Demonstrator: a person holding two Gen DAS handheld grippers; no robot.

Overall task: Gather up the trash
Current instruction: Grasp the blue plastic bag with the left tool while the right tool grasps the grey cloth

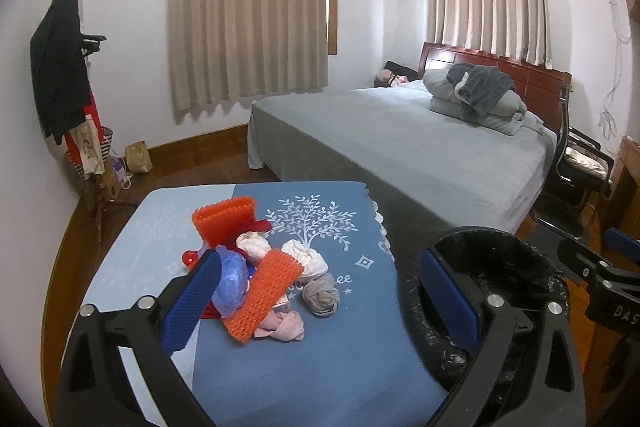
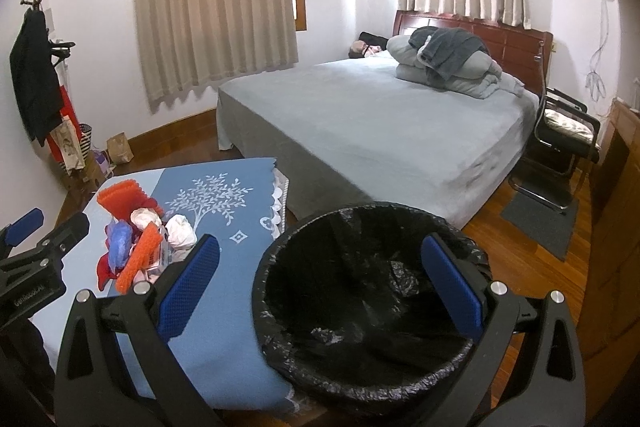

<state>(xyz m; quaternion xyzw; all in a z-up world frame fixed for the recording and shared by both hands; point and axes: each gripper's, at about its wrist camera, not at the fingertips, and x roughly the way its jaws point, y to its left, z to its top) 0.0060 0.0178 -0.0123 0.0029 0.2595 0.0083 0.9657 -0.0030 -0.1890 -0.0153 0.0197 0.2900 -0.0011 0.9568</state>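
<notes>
A pile of trash lies on the blue tablecloth (image 1: 320, 347): two orange foam nets (image 1: 266, 293), a blue plastic bag (image 1: 232, 283), red scraps, white tissue wads (image 1: 304, 259), a grey wad (image 1: 322, 295) and a pink wad (image 1: 282, 329). The pile also shows in the right wrist view (image 2: 140, 247). A bin with a black liner (image 2: 368, 303) stands right of the table. My left gripper (image 1: 320, 311) is open above the table, just short of the pile. My right gripper (image 2: 320, 291) is open and empty above the bin's near rim.
A bed (image 2: 380, 135) with a folded grey duvet stands behind the table and bin. A coat rack (image 1: 68, 75) and a paper bag (image 1: 138, 157) stand at the left wall. A black chair (image 2: 560, 143) and a floor mat (image 2: 540, 223) are on the right.
</notes>
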